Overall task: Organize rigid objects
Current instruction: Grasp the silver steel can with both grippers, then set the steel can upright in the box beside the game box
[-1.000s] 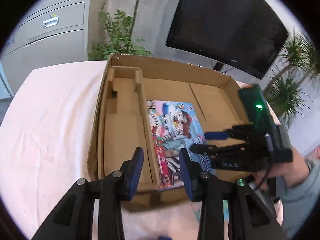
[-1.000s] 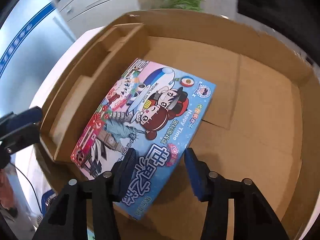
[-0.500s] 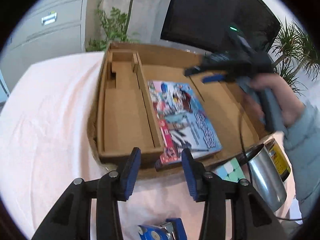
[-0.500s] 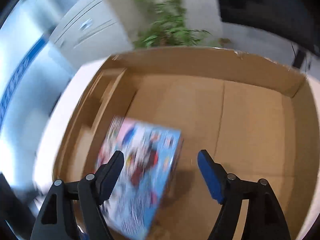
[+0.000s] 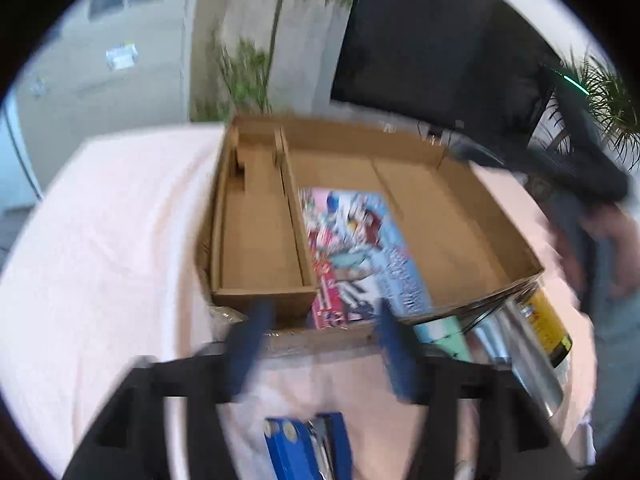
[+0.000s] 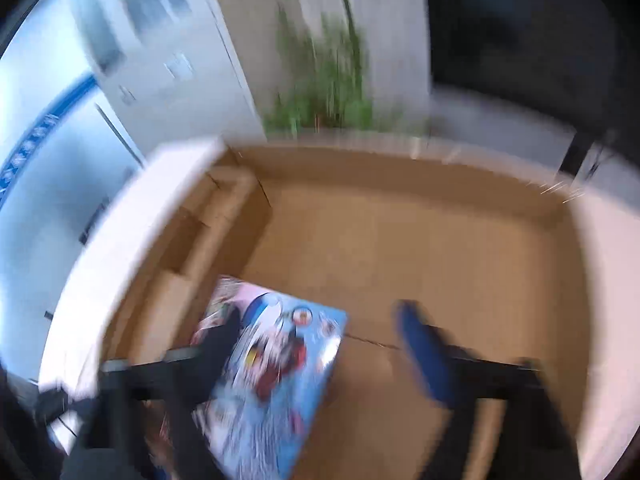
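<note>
Surface: pale pink tablecloth (image 5: pixel 100 264).
Stowed: colourful flat game box (image 5: pixel 360 252) in brown cardboard tray (image 5: pixel 460 216), beside divider.
Left out: steel cup (image 5: pixel 520 360), blue stapler (image 5: pixel 308 444), near front edge.
Tools: left gripper (image 5: pixel 320 352) and right gripper (image 6: pixel 320 344) both spread, empty.

The cardboard box (image 5: pixel 460 216) sits open on the bench, a narrow divided compartment along its left side. A colourful flat game box (image 5: pixel 360 256) lies face up in the large compartment, against the divider, reaching the cardboard box's near wall; its print is blurred.
</note>
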`<state>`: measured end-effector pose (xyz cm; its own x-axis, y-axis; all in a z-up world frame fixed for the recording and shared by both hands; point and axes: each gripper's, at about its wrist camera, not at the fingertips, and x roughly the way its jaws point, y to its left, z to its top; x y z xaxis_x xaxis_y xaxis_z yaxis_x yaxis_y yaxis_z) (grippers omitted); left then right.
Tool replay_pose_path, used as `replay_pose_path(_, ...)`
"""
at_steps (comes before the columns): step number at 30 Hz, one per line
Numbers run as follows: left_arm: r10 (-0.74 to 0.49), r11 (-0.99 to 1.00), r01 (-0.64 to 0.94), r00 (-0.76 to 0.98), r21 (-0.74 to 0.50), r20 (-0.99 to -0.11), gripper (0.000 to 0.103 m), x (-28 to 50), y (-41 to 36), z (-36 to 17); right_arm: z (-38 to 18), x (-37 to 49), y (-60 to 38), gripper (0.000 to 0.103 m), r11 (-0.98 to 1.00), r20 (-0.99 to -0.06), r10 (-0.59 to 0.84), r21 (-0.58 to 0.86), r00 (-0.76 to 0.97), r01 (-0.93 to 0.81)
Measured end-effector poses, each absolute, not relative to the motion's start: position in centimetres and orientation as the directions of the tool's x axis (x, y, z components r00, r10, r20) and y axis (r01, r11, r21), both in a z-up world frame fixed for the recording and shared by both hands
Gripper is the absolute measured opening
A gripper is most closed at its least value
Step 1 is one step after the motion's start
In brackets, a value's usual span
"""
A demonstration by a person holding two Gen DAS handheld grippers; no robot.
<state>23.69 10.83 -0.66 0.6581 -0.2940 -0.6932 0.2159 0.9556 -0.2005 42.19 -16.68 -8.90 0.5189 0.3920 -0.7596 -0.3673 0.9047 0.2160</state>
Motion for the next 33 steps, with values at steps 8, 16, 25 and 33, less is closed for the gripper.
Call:
replay_pose_path(8, -0.541, 0.838, 0.289, 0.544, -0.462, -0.641, 0.102, 19.3, 5.8, -1.1, -12.9, 23.3, -23.7, 0.08, 0.903, -0.836, 0.357, 0.194, 0.417, -0.383)
replay_pose_path(16, -0.629, 0.778, 0.239, 0.315, -0.582, -0.711, 0.102, 19.3, 0.8, -6.2, -15.2, 17.2, -21.3, 0.065, 0.834, -0.834, 0.455, 0.275, 0.313, -0.479)
replay_pose_path(25, -0.66, 0.751, 0.178, 0.199, -0.636, -0.724, 0.083, 19.4, -0.6, -9.4, -19.2, 18.7, -19.8, 0.089, 0.824, -0.82, 0.53, 0.437, 0.215, -0.362)
replay_pose_path(33, -0.625, 0.78, 0.359, 0.4, -0.513, -0.67, 0.082, 20.2, -2.2, 0.9, -12.1, 19.0, -21.2, 0.087, 0.831, -0.736, 0.542, 0.399, 0.406, -0.387)
